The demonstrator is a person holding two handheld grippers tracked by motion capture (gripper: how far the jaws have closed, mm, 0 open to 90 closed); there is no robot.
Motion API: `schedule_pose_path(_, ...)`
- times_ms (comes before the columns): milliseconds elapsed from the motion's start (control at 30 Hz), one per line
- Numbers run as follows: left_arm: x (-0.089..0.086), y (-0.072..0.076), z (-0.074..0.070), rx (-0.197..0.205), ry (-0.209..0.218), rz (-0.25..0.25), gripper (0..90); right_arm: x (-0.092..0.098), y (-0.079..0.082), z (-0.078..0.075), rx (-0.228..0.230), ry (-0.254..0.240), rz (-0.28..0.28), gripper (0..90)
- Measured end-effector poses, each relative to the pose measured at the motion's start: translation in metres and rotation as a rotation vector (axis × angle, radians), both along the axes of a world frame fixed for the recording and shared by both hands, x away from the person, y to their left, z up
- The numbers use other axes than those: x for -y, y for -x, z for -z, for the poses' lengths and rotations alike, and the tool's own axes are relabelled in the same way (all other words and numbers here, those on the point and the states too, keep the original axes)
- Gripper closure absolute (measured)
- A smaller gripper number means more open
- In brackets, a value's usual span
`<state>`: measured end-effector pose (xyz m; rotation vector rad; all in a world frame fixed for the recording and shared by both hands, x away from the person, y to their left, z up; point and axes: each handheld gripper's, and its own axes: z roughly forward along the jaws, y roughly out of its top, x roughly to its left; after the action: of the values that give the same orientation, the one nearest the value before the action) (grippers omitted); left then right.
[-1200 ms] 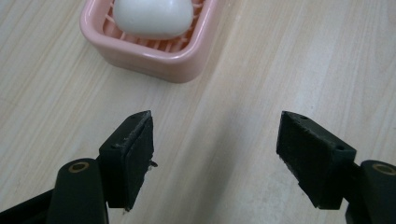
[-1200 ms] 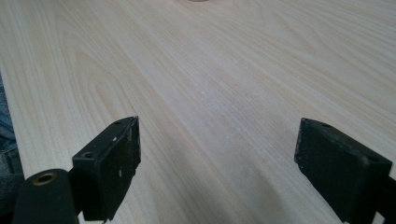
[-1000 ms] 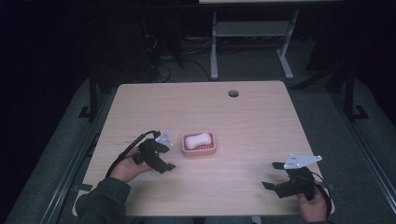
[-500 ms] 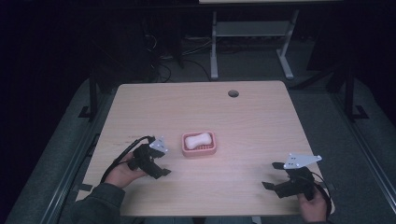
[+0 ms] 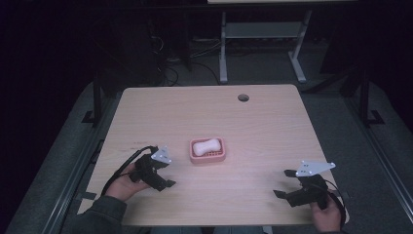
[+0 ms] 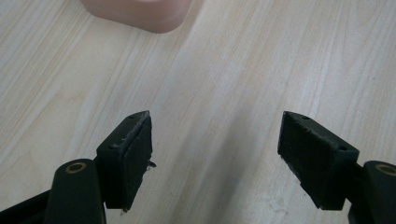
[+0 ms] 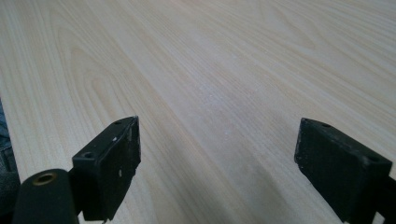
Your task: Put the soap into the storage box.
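A pink soap dish (image 5: 208, 151) sits near the middle of the wooden table (image 5: 253, 122), with a white bar of soap (image 5: 205, 146) lying in it. In the high view my left gripper (image 5: 163, 176) rests low at the front left, a short way left of the dish. Its jaws stand open over bare wood in the left gripper view (image 6: 215, 154), where a corner of the pink dish (image 6: 140, 14) shows at the top. My right gripper (image 5: 287, 184) is at the front right, open, with nothing between its jaws (image 7: 217, 163).
A round cable hole (image 5: 243, 97) lies near the table's far edge. Behind the table stands a grey metal frame (image 5: 263, 44) on a dark floor. The table's front edge runs close under both hands.
My left gripper has drawn back from the dish toward the front left and dropped lower. The right gripper has not moved.
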<state>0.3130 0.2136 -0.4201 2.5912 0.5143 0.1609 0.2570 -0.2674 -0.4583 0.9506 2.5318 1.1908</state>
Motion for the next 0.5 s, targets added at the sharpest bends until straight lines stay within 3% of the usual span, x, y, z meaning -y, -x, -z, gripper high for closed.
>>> schedule_pose_path(500,-0.017,0.022,0.009,-0.003,0.008,-0.015,25.2,0.001,0.0,0.001,-0.006,0.0,-0.002,14.2)
